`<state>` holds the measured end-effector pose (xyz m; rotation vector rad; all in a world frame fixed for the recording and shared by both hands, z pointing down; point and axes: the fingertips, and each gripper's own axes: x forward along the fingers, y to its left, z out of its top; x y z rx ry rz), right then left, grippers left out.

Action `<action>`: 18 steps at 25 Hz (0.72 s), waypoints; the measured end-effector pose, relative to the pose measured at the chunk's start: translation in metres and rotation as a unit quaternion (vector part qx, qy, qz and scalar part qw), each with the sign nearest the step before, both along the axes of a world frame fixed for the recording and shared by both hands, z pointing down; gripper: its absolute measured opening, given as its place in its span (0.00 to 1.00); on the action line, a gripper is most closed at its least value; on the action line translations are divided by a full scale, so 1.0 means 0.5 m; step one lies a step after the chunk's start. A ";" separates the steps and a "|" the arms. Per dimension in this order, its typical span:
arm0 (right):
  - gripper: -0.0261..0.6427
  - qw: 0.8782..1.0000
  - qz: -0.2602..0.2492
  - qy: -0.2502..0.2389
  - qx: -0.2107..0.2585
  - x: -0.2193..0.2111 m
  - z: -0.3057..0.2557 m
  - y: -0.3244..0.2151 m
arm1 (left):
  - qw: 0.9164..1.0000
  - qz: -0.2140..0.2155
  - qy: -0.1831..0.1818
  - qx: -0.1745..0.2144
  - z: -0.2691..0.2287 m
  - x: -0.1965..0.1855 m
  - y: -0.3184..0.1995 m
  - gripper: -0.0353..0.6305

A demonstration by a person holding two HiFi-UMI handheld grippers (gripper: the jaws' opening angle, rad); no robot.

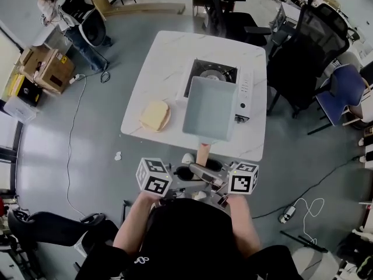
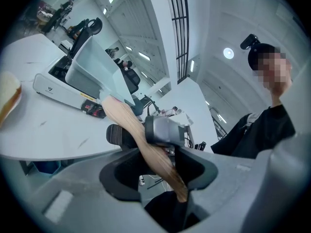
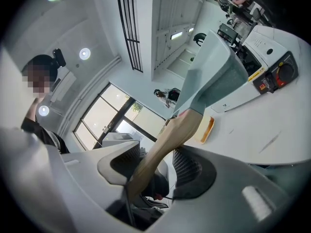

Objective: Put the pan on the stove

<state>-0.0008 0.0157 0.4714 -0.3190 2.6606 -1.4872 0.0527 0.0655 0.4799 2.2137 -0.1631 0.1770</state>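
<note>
A square grey pan [image 1: 210, 108] with a wooden handle [image 1: 203, 154] hangs above the white table [image 1: 157, 63], its far edge over the near side of the white portable stove [image 1: 243, 92]. My left gripper [image 1: 185, 172] and right gripper [image 1: 217, 177] are both shut on the handle, side by side just off the table's front edge. In the left gripper view the handle [image 2: 127, 125] runs between the jaws of my left gripper [image 2: 163, 171] up to the pan [image 2: 92, 72]. In the right gripper view my right gripper [image 3: 160, 171] clamps the handle [image 3: 167, 142] below the pan [image 3: 214, 81].
A slice of bread on a small plate [image 1: 155, 116] lies at the table's front left. Black office chairs [image 1: 309, 45] stand to the right and behind the table. Cardboard boxes [image 1: 46, 69] sit on the floor at the left, and cables [image 1: 73, 156] trail across the floor.
</note>
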 end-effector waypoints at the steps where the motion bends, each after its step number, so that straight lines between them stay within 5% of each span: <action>1: 0.36 1.000 0.001 -0.001 -0.001 -0.005 0.000 -0.019 | 1.000 0.001 -0.001 -0.001 0.001 -0.004 -0.018 0.36; 18: 0.36 1.000 0.018 0.003 -0.025 -0.027 0.045 -0.226 | 1.000 0.019 -0.004 -0.024 0.040 -0.030 -0.222 0.36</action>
